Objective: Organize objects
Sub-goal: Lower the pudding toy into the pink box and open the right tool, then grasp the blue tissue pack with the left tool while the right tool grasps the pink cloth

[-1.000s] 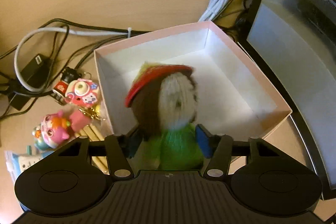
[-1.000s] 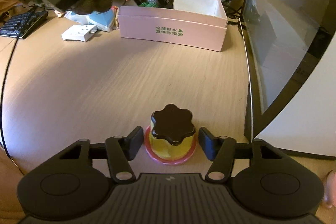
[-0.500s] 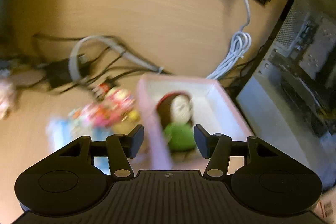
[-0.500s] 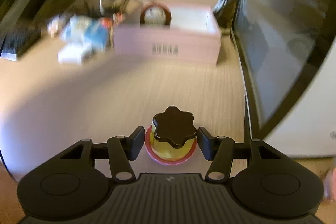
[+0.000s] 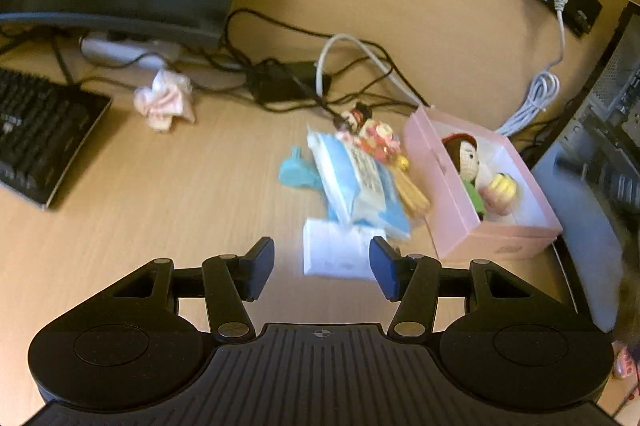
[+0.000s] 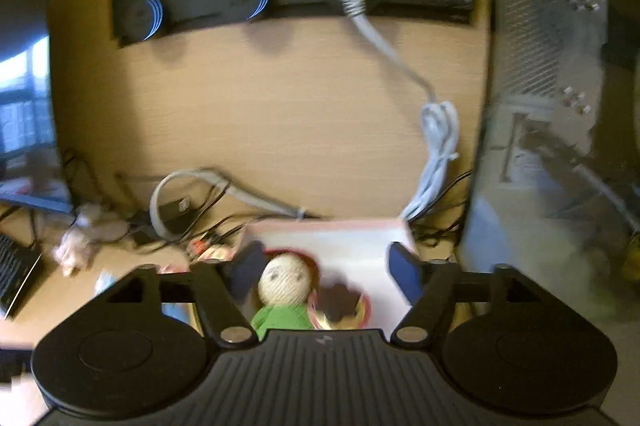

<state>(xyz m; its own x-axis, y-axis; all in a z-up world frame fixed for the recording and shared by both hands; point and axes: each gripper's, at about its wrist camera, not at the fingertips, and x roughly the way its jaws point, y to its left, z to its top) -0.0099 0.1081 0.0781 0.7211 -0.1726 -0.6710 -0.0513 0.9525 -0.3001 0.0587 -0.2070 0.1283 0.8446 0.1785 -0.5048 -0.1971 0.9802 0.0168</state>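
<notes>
A pink box stands at the right in the left wrist view. Inside it lie a knitted doll in green with a red hat and a yellow and pink toy. My left gripper is open and empty, back from the box and above a white packet. My right gripper hovers over the pink box with its jaws opening. The doll and the toy with the dark flower lid lie in the box below its fingers, and the pads touch neither.
Left of the box lie blue tissue packs, keychain charms and a teal piece. A crumpled tissue, a keyboard, a monitor and tangled cables fill the back. A computer case stands right of the box.
My left gripper let go of the doll in the box and drew back to the left. My right gripper carried the lidded toy from the near table to the box and opened.
</notes>
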